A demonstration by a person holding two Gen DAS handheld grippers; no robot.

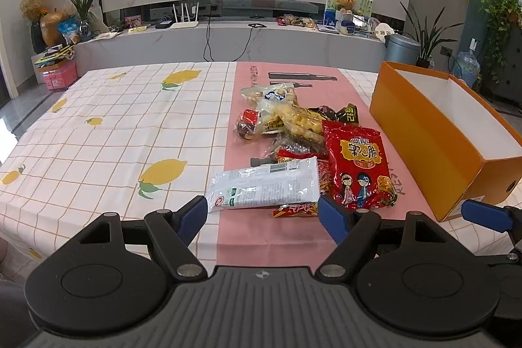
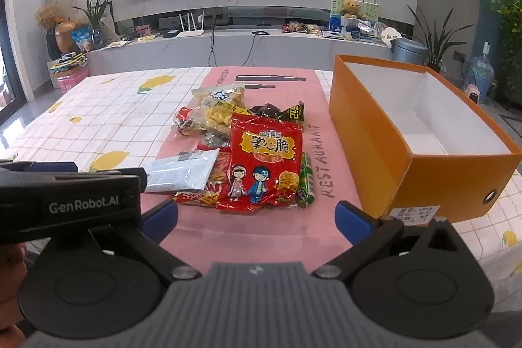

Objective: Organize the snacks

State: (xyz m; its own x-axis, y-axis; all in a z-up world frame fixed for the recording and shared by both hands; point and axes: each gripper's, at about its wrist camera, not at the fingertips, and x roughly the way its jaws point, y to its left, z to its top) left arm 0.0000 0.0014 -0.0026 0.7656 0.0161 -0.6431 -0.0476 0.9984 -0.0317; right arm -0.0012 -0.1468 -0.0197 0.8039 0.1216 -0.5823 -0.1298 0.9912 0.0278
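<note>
On the pink runner (image 1: 261, 237) beside the orange box (image 1: 424, 132), your snacks lie in one loose heap, and the box stands open with its white inside showing. Your right wrist view shows what the left one hides: a green packet (image 2: 306, 181) tucked along the box-side edge of the red cartoon bag (image 2: 266, 162), the word RESTAURANT printed on the runner between heap and box, and a label on the near end of the box. Your left wrist view in turn shows the silver-white wrapper (image 1: 264, 185) at full length, while in the right view your left gripper's black body covers its far-from-box end. At the back of the heap, away from you, sits the clear bag of yellow puffs (image 1: 287, 113), with a dark packet (image 1: 342, 113) between it and the box. Your left gripper (image 1: 262, 217) hangs with its blue-padded fingers (image 1: 192, 217) spread wide and nothing between them; the silver-white wrapper and a small red-and-yellow packet (image 1: 295, 210) lie just ahead of the tips. Your right gripper (image 2: 257, 220) is likewise spread and holding nothing, with the red cartoon bag just ahead of it and the box just beside its outer finger.
</note>
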